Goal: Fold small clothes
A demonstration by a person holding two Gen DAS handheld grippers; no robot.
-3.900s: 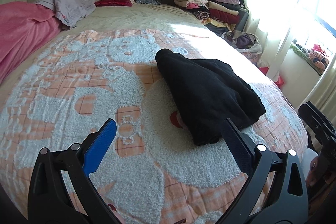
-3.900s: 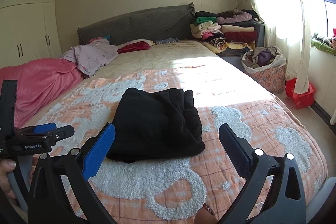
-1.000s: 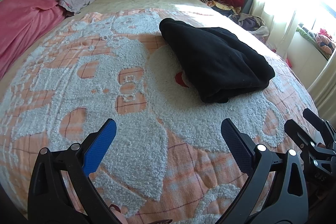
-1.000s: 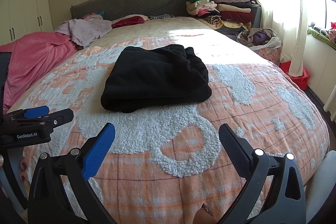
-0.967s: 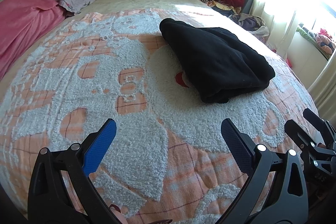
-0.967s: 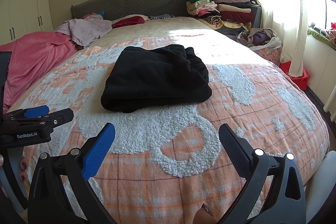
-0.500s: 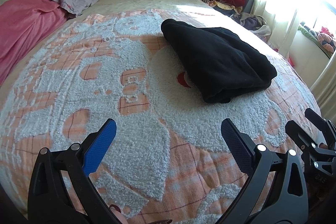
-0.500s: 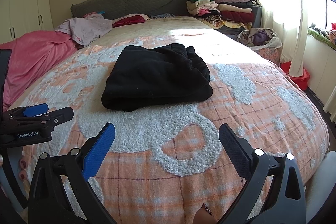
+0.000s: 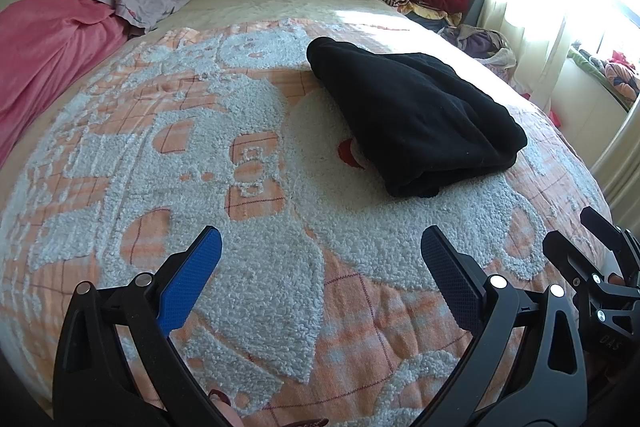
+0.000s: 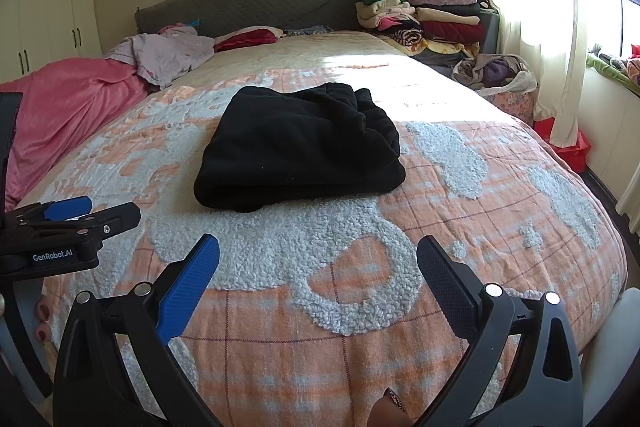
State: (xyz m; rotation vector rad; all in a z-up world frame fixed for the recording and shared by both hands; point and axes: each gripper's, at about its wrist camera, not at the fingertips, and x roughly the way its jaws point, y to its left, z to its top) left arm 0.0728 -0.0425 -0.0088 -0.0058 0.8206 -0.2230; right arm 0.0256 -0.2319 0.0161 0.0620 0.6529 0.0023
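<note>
A black fleece garment (image 9: 416, 115) (image 10: 300, 147) lies folded into a thick rectangle on the orange-and-white blanket (image 9: 240, 187) (image 10: 360, 267) of the bed. My left gripper (image 9: 320, 251) hovers open over the blanket, well short of the garment, nothing between its fingers. My right gripper (image 10: 318, 259) is open too, near the foot of the bed, pointing at the garment's folded edge from a distance. Each gripper shows at the edge of the other's view: the right gripper (image 9: 600, 267), the left gripper (image 10: 72, 223).
A pink blanket (image 10: 68, 103) and a lilac garment (image 10: 168, 55) lie at the left of the bed. Stacked folded clothes (image 10: 424, 19) stand by the grey headboard (image 10: 256, 3). A basket of clothes (image 10: 496, 75) and a red bin (image 10: 568, 147) sit by the curtain.
Over the last second both views have shifted only slightly. Since 3.9 s ago both grippers have drawn back from the garment towards the foot of the bed.
</note>
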